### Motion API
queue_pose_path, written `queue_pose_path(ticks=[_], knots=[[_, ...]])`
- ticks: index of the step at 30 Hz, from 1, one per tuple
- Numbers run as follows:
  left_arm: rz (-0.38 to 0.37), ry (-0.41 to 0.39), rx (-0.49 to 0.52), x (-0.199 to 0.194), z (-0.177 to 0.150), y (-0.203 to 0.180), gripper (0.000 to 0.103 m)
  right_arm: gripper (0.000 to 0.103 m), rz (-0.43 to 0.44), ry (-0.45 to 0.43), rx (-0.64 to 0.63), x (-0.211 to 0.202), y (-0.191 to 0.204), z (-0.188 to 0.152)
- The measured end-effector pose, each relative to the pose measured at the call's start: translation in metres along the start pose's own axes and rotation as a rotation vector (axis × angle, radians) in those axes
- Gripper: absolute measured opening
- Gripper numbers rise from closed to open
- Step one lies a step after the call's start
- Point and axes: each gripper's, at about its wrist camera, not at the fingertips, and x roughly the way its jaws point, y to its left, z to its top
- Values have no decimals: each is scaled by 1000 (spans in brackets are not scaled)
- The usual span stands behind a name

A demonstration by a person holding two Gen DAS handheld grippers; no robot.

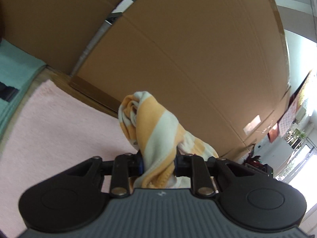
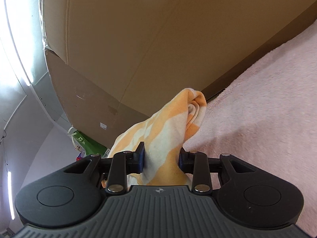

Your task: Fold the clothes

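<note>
While both wrist cameras face tall cardboard boxes (image 1: 188, 59), the left gripper (image 1: 158, 163) pinches a bunched part of an orange-and-white striped garment (image 1: 156, 130), raised above a pink blanket (image 1: 59, 123). Seen from the other wrist, the right gripper (image 2: 161, 155) clamps another bunch of the same cloth, also lifted.

Both wrist views look forward, close — sharing cardboard boxes (image 1: 178, 49).

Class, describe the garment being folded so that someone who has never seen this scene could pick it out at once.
Find the big brown cardboard boxes behind a pink fleecy surface. Above that surface, each gripper pinches a bunched cloth. Its orange and white stripes mark it out.
</note>
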Motion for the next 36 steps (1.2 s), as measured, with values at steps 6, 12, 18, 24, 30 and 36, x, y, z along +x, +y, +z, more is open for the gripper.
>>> queue_pose_path(ticks=[6, 12, 18, 24, 30, 36], knots=[[51, -19, -135, -3, 2, 55, 20, 33, -15, 85, 22, 58, -12, -1], [54, -30, -80, 13, 11, 58, 22, 34, 26, 109, 76, 72, -24, 6], [2, -11, -73, 31, 27, 70, 23, 34, 45, 116, 75, 82, -31, 20], [2, 12, -41, 38, 30, 69, 23, 34, 32, 115, 66, 84, -34, 24], [59, 30, -27, 33, 26, 67, 36, 34, -59, 117, -38, 76, -22, 16], [172, -28, 185, 15, 22, 38, 84, 46, -200, 139, -155, 83, -7, 23]])
